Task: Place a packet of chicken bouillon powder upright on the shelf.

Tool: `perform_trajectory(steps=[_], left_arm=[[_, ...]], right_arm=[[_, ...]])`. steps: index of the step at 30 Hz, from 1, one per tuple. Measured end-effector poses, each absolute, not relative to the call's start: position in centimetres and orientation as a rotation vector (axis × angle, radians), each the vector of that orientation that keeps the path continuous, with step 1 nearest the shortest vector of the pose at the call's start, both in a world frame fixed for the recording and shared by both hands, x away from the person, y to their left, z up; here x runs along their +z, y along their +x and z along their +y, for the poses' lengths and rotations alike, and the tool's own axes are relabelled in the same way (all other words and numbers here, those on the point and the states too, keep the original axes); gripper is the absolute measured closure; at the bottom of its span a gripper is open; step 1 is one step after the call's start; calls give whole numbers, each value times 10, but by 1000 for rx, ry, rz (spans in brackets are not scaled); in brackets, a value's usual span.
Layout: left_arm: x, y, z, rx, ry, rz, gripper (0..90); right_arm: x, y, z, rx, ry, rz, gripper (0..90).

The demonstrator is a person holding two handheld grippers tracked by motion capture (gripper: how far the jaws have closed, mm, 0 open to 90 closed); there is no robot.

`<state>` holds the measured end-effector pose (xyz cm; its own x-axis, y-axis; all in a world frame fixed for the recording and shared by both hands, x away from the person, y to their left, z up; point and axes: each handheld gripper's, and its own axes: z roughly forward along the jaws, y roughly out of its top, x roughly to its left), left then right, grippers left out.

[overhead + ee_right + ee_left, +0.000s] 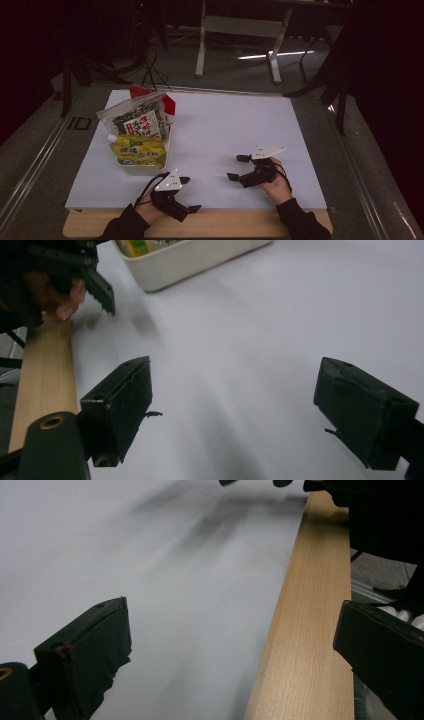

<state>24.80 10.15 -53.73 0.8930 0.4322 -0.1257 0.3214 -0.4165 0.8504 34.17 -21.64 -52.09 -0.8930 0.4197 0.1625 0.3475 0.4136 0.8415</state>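
My left gripper [192, 194] rests at the table's front edge, over the wooden strip [305, 630], with its jaws wide apart and nothing between them [230, 645]. My right gripper [235, 167] hovers low over the white sheet [225, 125] at the front right, pointing left. It is open and holds nothing [232, 405]. In the right gripper view, the left gripper's toothed finger [100, 290] and a hand show at the upper left.
A white bin [142, 167] stands at the left of the sheet, holding a yellow pouch [137, 150], a seaweed snack bag [137, 122] and a red pack [169, 104]. The bin's wall [190, 260] lies ahead of the right gripper. Table legs stand on the floor behind.
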Motion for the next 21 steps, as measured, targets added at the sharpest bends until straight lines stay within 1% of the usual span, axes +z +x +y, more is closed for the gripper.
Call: perform_trajectory(steps=[6,11,21], left_arm=[[-537,247,101,142,2031,531,31],[-537,248,101,139,2021,542,31],[-537,248,101,143,2018,538,31]], right_arm=[[-531,335,-226,1443,721,2588,148],[-535,334,-232,1486,728,2573,147],[-539,334,-229,1462,693,2577,142]])
